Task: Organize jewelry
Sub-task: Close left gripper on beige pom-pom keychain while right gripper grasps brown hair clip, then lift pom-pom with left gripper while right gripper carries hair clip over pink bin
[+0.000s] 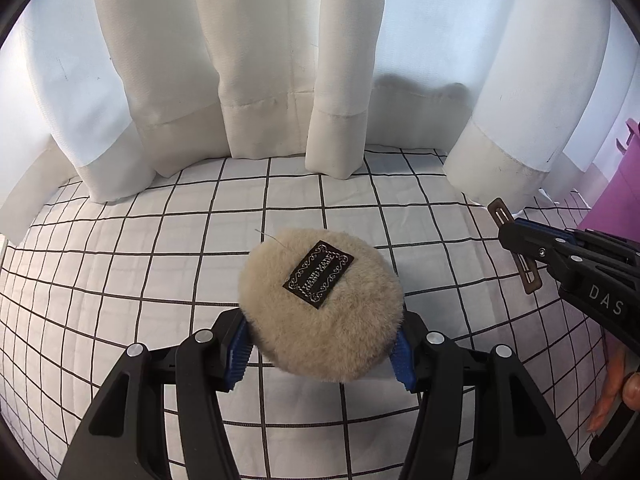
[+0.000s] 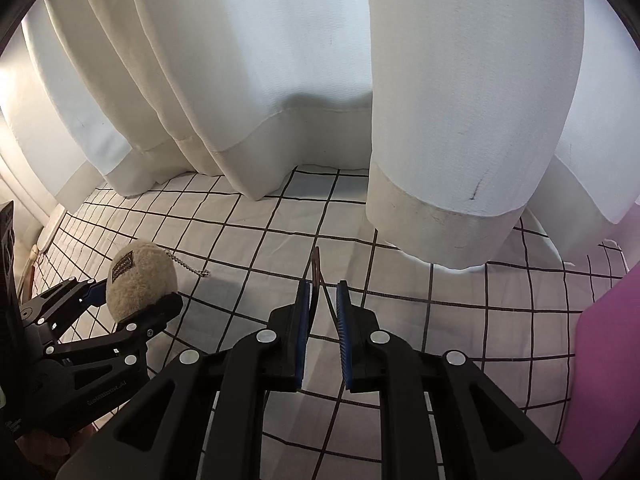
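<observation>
My left gripper (image 1: 322, 344) is shut on a round beige fluffy pom-pom charm (image 1: 320, 304) with a black woven label, held above the checked cloth (image 1: 160, 272). The right wrist view shows the charm (image 2: 140, 284) at the left, with a short bead chain (image 2: 192, 268) hanging off it. My right gripper (image 2: 322, 292) is shut on a flat brown hair clip (image 2: 318, 272), held edge-on between the blue pads. From the left wrist view the clip (image 1: 516, 252) sticks out both sides of the right gripper (image 1: 520, 240) at the right.
White curtains (image 1: 248, 80) hang down onto the far side of the cloth-covered surface. A pink box (image 2: 604, 360) stands at the right edge, also seen in the left wrist view (image 1: 616, 196). A hand (image 1: 616, 392) holds the right gripper.
</observation>
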Available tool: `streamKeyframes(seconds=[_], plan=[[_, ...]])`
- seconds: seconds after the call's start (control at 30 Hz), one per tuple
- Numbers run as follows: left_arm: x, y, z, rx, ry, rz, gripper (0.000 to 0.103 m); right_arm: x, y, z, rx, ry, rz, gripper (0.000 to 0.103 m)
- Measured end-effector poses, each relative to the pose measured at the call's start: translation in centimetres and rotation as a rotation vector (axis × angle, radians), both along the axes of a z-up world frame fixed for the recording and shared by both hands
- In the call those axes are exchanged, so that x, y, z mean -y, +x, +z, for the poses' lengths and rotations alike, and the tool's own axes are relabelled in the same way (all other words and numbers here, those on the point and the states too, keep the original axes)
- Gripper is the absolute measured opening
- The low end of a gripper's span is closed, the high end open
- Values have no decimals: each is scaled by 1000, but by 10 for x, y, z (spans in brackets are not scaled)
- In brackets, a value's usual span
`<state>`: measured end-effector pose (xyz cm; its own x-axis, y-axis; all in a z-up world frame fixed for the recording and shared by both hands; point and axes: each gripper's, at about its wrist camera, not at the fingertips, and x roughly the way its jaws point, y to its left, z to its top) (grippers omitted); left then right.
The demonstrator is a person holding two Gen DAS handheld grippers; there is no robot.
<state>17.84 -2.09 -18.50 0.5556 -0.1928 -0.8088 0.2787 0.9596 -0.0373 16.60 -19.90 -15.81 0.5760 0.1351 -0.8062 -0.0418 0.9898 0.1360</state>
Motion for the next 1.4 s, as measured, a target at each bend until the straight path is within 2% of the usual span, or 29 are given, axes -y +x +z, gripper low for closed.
streamKeyframes(seconds=[0.17, 0.43, 0.8, 1.0, 1.17, 1.4], plan=[[-3, -21, 16, 30, -14, -3, 55, -1, -17, 28, 43, -13, -1, 13], [1, -33, 60, 92, -41, -32, 55, 1, -51, 84, 133, -19, -10, 13], [26, -74, 124, 202, -72, -152, 55, 26, -111, 152, 262, -12, -73, 13], [65, -93, 155, 251, -115, -264, 55, 61, -152, 178, 313, -14, -160, 13], [112, -109, 181, 278, -154, -395, 55, 102, -198, 197, 356, -37, -274, 13], [194, -130, 193, 227, -177, -529, 56, 167, -252, 202, 348, -62, -474, 13]])
